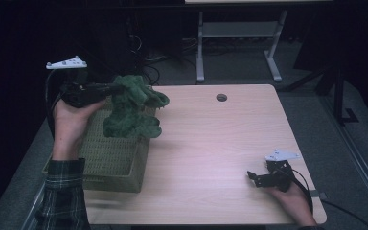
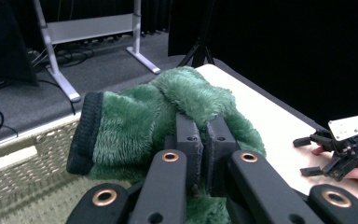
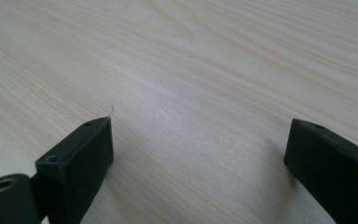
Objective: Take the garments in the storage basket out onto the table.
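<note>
**Room to move: mid-table open, left edge crowded**

Mid & far tabletop [image 1: 211, 139] bare wood w/ wide open passage btwn both hands. Only mark there: small round hole [image 1: 221, 97] near far edge, flush, no obstacle. Left side blocked: woven basket [image 1: 112, 158] sits at left edge, walls up. Above it hangs green fuzzy garment [image 1: 134, 108], pinched in left gripper [image 1: 111, 89], draping over basket's far-right corner. Right gripper [image 1: 255, 178] rests low at near-right corner, jaws wide apart, bare wood ahead. Beyond table: metal desk legs [image 1: 200, 48] stand well apart.
</note>
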A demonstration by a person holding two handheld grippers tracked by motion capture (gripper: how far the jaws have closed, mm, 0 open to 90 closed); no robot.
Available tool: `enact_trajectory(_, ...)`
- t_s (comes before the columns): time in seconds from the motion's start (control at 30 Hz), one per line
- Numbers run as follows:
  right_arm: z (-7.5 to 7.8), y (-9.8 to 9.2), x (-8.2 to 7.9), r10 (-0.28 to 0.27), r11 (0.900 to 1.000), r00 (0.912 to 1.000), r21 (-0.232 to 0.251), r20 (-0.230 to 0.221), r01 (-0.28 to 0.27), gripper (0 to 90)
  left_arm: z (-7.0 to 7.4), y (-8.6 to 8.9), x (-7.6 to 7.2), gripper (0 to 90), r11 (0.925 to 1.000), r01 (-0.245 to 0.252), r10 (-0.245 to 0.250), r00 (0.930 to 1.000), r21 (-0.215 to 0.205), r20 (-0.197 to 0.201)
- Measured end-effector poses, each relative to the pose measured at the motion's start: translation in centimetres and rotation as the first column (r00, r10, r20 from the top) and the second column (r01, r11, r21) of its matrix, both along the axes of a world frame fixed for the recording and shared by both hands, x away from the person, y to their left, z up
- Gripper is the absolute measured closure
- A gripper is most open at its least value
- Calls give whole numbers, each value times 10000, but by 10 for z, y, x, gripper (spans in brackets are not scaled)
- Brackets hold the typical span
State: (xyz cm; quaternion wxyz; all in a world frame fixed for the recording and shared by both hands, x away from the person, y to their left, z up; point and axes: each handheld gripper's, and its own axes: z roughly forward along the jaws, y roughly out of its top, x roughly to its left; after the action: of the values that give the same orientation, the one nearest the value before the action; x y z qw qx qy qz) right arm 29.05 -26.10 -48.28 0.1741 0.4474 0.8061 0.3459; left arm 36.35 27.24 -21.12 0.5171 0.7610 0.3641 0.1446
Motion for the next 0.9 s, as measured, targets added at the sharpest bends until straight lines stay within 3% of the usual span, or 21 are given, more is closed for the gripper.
enact_trajectory(0.27, 0, 0, 0, -8, 10000, 10000, -6, -5, 8, 76, 6, -22, -4, 865, 9998, 121, -118, 9998, -135, 172)
enact_trajectory(0.53, 0, 0, 0, -20, 10000, 10000, 11, -45, 20, 76, 5, -52, -1, 865, 9974, 674, -668, 9975, -270, 211)
enact_trajectory(0.9, 0, 0, 0, -26, 10000, 10000, 25, -47, 26, 76, -10, -96, 2, 865, 9900, 1383, -1381, 9904, -279, 77)
